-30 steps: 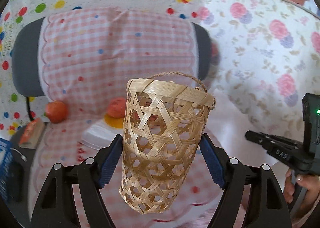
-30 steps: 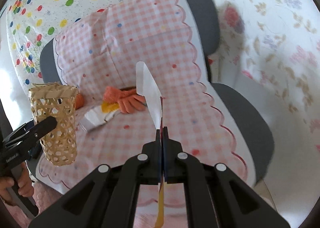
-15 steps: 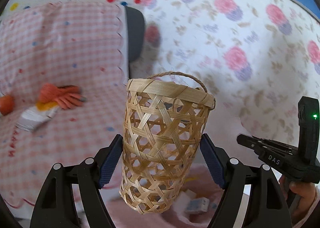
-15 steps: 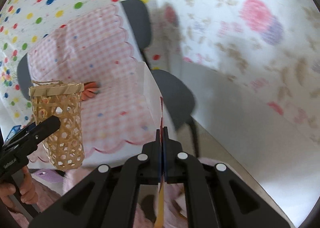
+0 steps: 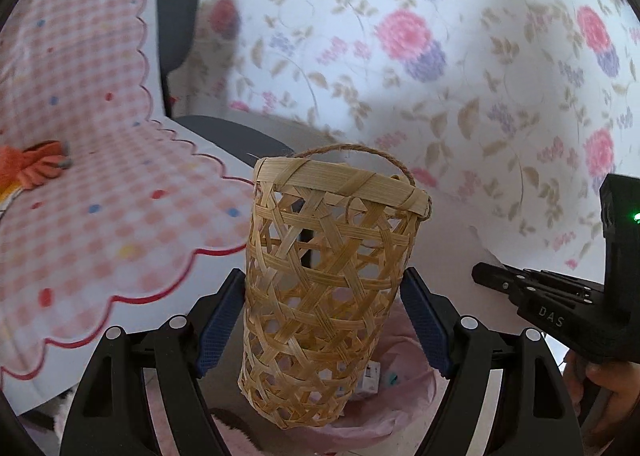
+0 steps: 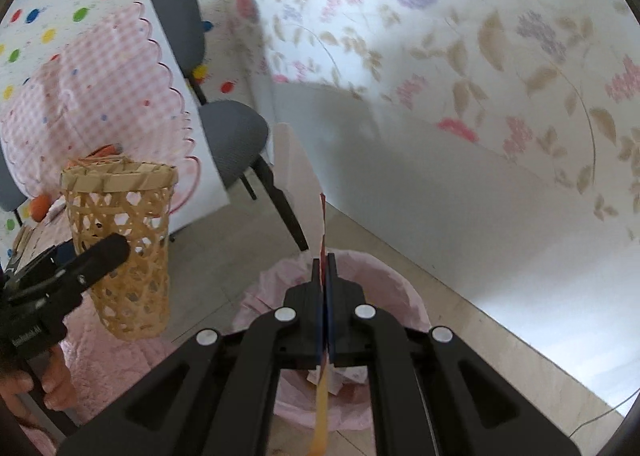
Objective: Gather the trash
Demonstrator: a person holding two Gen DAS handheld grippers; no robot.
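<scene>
Right wrist view: the right gripper [image 6: 325,268] is pinched tight on a thin wrapper [image 6: 298,180] that stands up along the frame's centre line, long axis running away from the camera, and directly below and beyond the fingertips sits the pink-lined bin [image 6: 384,288], low centre of frame. That's the relation that counts, wrapper over bin mouth, so I'd judge a release comes next. Some scraps already lie inside the bin. Lower left, the left gripper [image 5: 322,320] clamps a woven basket [image 5: 328,280] upright by its sides; through the weave it looks empty, and the bin rim shows beneath it
</scene>
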